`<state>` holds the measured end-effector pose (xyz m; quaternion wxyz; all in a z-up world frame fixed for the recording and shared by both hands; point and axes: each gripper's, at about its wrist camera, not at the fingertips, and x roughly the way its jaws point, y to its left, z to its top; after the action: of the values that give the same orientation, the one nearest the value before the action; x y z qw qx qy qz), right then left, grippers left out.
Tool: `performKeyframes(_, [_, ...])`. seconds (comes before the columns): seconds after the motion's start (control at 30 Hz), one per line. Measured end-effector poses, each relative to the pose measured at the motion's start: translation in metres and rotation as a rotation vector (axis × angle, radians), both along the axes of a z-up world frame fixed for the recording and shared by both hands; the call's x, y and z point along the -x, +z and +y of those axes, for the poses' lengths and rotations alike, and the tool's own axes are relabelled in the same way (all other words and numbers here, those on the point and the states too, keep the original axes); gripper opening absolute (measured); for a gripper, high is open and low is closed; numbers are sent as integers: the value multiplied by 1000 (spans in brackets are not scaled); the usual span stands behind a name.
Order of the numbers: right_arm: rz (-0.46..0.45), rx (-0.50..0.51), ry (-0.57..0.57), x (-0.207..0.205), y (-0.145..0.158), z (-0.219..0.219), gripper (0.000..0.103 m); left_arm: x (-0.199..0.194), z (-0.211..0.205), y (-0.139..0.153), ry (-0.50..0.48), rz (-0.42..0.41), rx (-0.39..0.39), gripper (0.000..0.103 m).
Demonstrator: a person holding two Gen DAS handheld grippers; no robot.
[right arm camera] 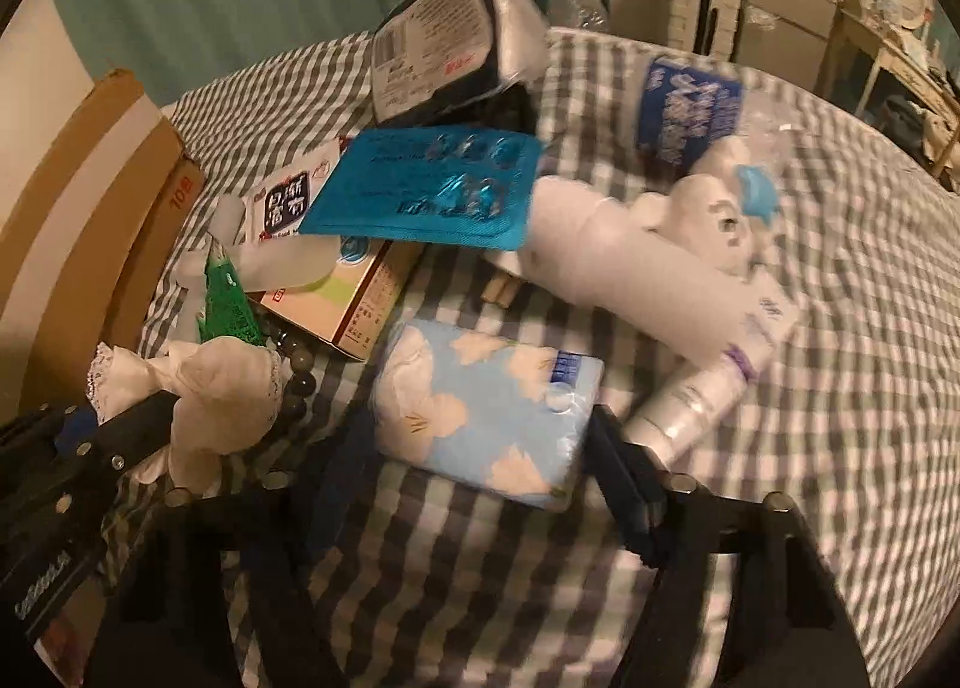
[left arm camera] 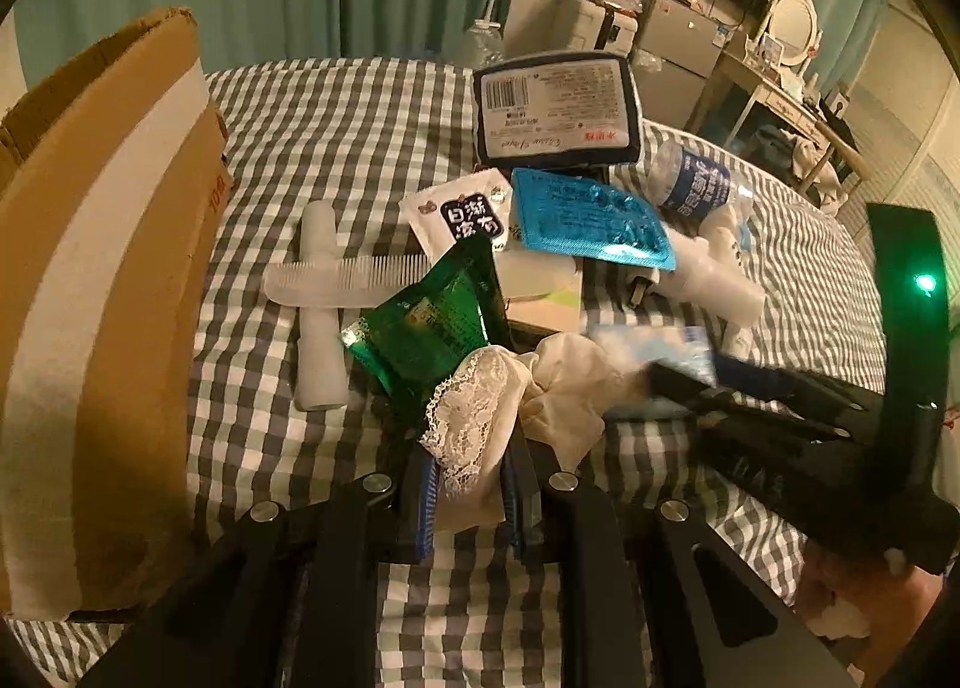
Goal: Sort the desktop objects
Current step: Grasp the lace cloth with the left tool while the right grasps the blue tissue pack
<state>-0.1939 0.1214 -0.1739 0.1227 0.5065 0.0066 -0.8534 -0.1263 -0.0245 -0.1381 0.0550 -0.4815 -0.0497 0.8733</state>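
cream lace cloth (left arm camera: 480,418) clamped in left hand-held gripper (left arm camera: 468,484); right hand-held gripper (right arm camera: 474,466) straddling blue floral tissue pack (right arm camera: 486,406), contact unclear; checked bed (left arm camera: 336,136).

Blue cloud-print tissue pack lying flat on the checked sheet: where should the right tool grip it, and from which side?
Grip the tissue pack across its short width, mid-length, coming down from above. It lies flat and soft, with bare checked sheet beside it. The right tool already straddles its near end. Mind the white tube touching its right edge.
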Motion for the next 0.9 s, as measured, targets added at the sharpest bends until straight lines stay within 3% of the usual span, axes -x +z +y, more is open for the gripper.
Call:
performKeyframes(0.17, [-30, 11, -17, -12, 10, 16, 28, -7, 3, 13, -9, 30, -11, 18])
performKeyframes(0.23, [-45, 53, -41, -16, 10, 22, 48, -12, 3, 15, -3, 39, -4, 18])
performKeyframes(0.27, [-41, 80, -55, -19, 10, 24, 71, -14, 3, 15, -1, 40, 0, 18])
performKeyframes(0.3, [-21, 95, -64, -21, 13, 25, 76, -16, 1, 15, 7, 41, 6, 18])
performKeyframes(0.47, [29, 46, -41, -14, 17, 4, 76, -16, -13, 12, 61, 34, 12, 18])
performKeyframes(0.7, [-38, 45, -34, 7, -15, -17, 80, 2, -28, -2, 107, 12, 18, 18])
performKeyframes(0.83, [6, -22, -19, 13, -26, -33, 84, 9, -27, -14, 105, -22, 23, 18])
performKeyframes(0.9, [22, -92, 4, 12, -30, -42, 79, 9, -24, -15, 98, -23, 23, 18])
